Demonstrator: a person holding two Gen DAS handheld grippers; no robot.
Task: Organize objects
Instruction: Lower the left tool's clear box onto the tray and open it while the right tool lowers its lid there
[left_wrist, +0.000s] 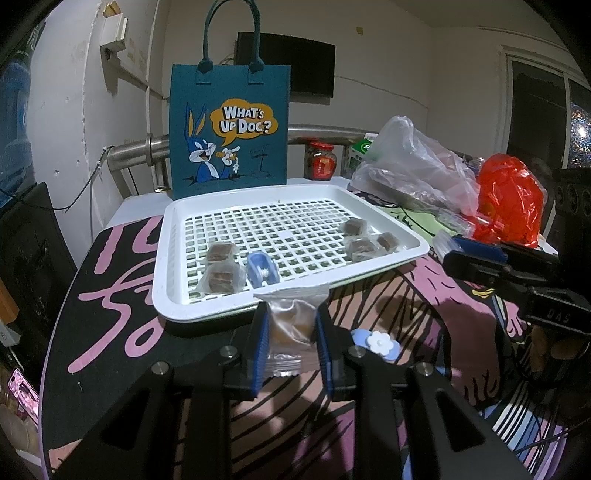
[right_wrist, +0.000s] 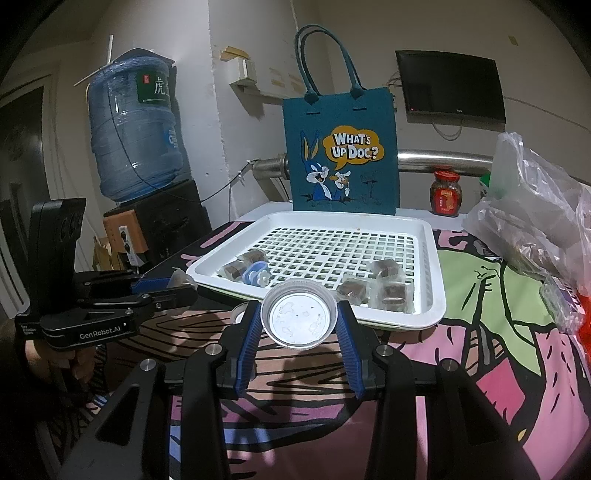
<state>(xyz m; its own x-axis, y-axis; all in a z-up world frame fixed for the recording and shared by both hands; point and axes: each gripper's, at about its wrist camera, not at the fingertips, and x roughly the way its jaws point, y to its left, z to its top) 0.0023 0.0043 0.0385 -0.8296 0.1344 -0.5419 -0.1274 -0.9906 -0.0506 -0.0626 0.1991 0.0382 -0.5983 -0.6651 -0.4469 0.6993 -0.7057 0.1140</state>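
My left gripper (left_wrist: 291, 314) is shut on a clear-wrapped brown snack packet (left_wrist: 291, 332), held just in front of the near rim of the white grid tray (left_wrist: 166, 258). My right gripper (right_wrist: 298, 310) is shut on a round clear plastic lid (right_wrist: 299, 319), also held in front of the tray's (right_wrist: 432, 266) near edge. Inside the tray lie several wrapped brown sweets (left_wrist: 221, 266) (right_wrist: 391, 291) and a blue hair clip (left_wrist: 262, 267) (right_wrist: 258, 273). A blue clip with a white flower (left_wrist: 375, 343) rests on the cloth beside my left gripper.
A teal cartoon tote bag (left_wrist: 231, 125) (right_wrist: 340, 158) stands behind the tray. To the right are a red-lidded jar (right_wrist: 447, 192), clear plastic bags (left_wrist: 417, 166) and a red bag (left_wrist: 509, 199). A water bottle (right_wrist: 136, 129) stands at left. The patterned cloth covers the table.
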